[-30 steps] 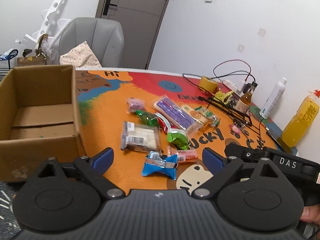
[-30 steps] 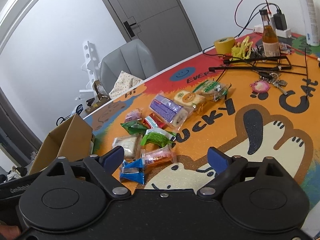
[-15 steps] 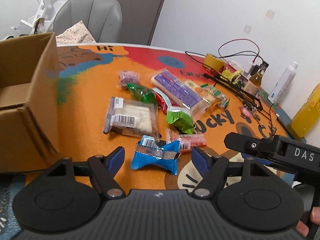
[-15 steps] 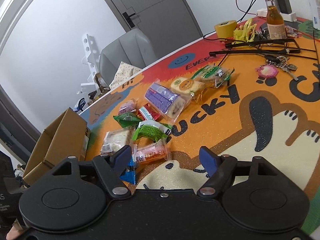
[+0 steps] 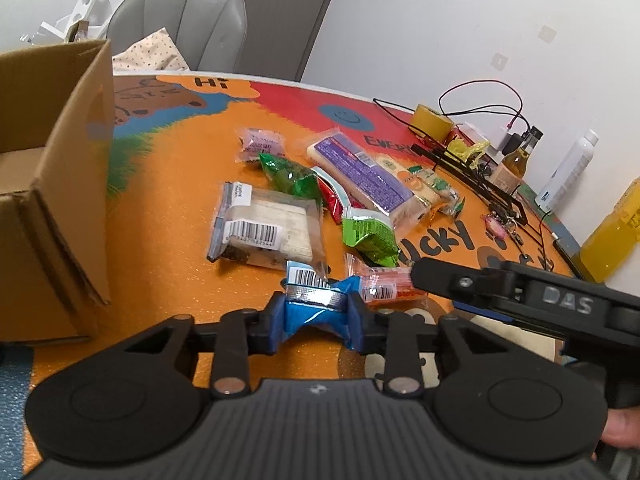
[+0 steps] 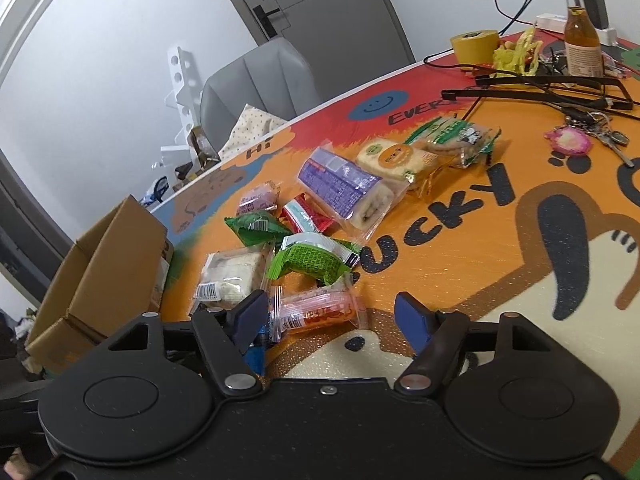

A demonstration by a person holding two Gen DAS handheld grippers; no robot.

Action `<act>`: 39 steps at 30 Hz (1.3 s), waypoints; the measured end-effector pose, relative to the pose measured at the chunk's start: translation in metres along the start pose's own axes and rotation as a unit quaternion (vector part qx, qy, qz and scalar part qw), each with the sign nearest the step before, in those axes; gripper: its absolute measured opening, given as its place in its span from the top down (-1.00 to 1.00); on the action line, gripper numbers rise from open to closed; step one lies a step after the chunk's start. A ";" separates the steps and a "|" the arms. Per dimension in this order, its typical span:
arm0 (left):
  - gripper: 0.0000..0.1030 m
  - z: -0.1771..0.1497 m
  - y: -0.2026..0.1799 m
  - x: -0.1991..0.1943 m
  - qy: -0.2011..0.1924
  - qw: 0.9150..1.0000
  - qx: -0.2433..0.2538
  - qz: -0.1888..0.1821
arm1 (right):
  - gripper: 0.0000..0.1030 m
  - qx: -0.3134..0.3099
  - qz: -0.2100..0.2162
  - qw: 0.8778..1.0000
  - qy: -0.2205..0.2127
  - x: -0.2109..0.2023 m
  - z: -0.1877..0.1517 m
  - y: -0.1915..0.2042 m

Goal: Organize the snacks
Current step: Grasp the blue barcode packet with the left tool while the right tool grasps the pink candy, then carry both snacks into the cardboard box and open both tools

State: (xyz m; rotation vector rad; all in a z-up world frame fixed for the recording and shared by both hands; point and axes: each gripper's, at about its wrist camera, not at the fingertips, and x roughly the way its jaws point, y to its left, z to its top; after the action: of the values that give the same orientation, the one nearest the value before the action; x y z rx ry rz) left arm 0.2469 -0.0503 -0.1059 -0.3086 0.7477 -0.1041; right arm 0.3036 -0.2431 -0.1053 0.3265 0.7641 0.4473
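L gripper (image 5: 316, 317): blue pads pressed on both sides of a crinkled blue foil snack packet (image 5: 310, 312), which is pinched into a waist, silver seam and barcode flap showing on its far side; packet sits at the near edge of the snack pile on the table. R gripper (image 6: 330, 318): jaws wide apart, nothing held, pads either side of an orange-pink snack in clear wrapper (image 6: 316, 312) w/o touching it that can be seen. Table mat (image 5: 180, 184): orange, fine glittery grain, cartoon print w/ black lettering. Rest of pile, far of the held packet: flat clear-wrapped pale cake w/ barcode label (image 5: 266, 226), puffy light-green foil pack (image 5: 370, 234), dark-green glossy pack (image 5: 290, 176), red sachet (image 5: 334, 196), long purple-labelled roll cake in clear film (image 5: 362, 178), small lilac pack (image 5: 262, 144). Corrugated cardboard box (image 5: 60, 184), open top, brown, stands left of pile, apart from it. Far right: yellow tape roll (image 5: 432, 122), amber glass bottle (image 5: 516, 164), white spray bottle (image 5: 570, 170), black cables.
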 end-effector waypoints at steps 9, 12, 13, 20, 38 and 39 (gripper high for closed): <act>0.40 0.001 0.016 -0.013 -0.012 1.000 -0.009 0.009 | -0.40 -0.039 -0.031 0.999 0.009 0.020 -0.001 0.022; 0.40 -0.001 0.020 -0.013 -0.011 1.000 -0.014 0.011 | -0.37 -0.064 -0.053 0.996 0.009 0.023 -0.004 0.031; 0.40 -0.001 0.022 -0.013 -0.011 1.000 -0.015 0.013 | -0.20 -0.072 -0.062 0.995 0.007 0.024 -0.006 0.033; 0.40 -0.003 0.026 -0.021 -0.021 0.999 -0.019 0.014 | 0.15 -0.076 -0.066 0.995 0.003 0.015 -0.008 0.032; 0.40 0.006 0.040 -0.085 -0.068 0.997 -0.017 0.007 | 0.16 -0.083 -0.028 0.995 -0.046 -0.023 0.001 0.084; 0.40 0.007 0.041 -0.089 -0.072 0.997 -0.017 0.008 | 0.16 -0.083 -0.024 0.995 -0.047 -0.024 0.002 0.087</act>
State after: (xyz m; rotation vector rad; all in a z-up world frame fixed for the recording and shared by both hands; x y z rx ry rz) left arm 0.1861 0.0088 -0.0557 -0.3391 0.6095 -0.0528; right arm 0.2660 -0.1804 -0.0517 0.1719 0.6366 0.4432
